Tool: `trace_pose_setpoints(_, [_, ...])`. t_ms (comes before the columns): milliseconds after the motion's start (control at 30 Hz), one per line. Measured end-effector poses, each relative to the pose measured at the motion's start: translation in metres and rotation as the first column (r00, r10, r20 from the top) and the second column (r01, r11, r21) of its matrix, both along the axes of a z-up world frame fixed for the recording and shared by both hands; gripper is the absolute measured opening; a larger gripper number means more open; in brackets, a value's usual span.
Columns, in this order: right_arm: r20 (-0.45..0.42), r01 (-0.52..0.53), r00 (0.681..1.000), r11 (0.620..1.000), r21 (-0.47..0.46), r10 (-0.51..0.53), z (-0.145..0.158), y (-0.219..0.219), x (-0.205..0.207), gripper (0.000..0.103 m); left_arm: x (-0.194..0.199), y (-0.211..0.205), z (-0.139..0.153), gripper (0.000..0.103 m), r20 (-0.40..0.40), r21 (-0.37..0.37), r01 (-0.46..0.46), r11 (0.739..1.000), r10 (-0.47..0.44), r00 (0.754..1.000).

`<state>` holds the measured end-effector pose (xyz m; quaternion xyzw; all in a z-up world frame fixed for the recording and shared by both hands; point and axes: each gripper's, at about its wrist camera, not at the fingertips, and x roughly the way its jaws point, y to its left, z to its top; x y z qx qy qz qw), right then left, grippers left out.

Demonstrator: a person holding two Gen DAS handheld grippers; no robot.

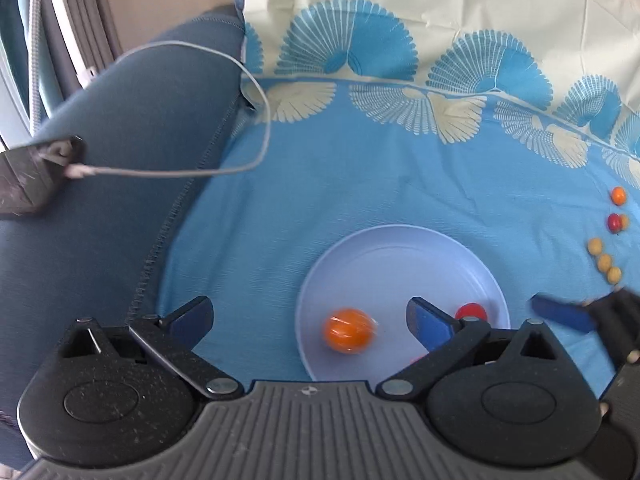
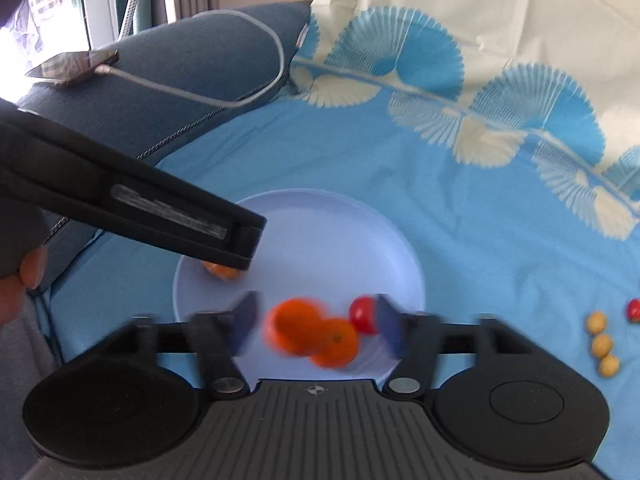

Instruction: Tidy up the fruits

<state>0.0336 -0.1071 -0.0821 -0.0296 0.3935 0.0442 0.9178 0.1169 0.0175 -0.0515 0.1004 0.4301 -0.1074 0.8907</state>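
Observation:
A pale blue plate lies on the blue cloth; it also shows in the right wrist view. In the left wrist view an orange and a red fruit lie on it. My left gripper is open above the plate's near left edge. In the right wrist view two blurred oranges and a red fruit lie on the plate between the fingers of my open right gripper. Another orange is partly hidden under the left gripper's body.
Loose fruits lie on the cloth to the right: several yellow ones, a red one and an orange one. A phone with a charging cable rests on the grey-blue cushion at left.

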Motion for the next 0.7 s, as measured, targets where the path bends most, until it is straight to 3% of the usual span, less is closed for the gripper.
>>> trace_pose_setpoints(200, [0.008,0.027,1.0,1.0,0.011,-0.027,0.029,-0.009,-0.033,0.095,-0.034,0.027,0.02,0.103,-0.045,0.007,-0.062,0.998,0.062,0.997])
trace_pose_setpoints(367, [-0.024,0.052,0.998,0.995,0.084,-0.05,0.051,-0.006,-0.079,0.098,-0.078,0.041,0.017,0.103,-0.195,-0.021,-0.136,0.99,0.13,0.972])
trace_pose_setpoints(700, [0.143,0.056,0.988,0.998,0.04,-0.061,0.089,0.01,-0.163,0.102,-0.152,0.042,0.052,0.103,-0.052,-0.02,-0.11,0.994,0.108,0.993])
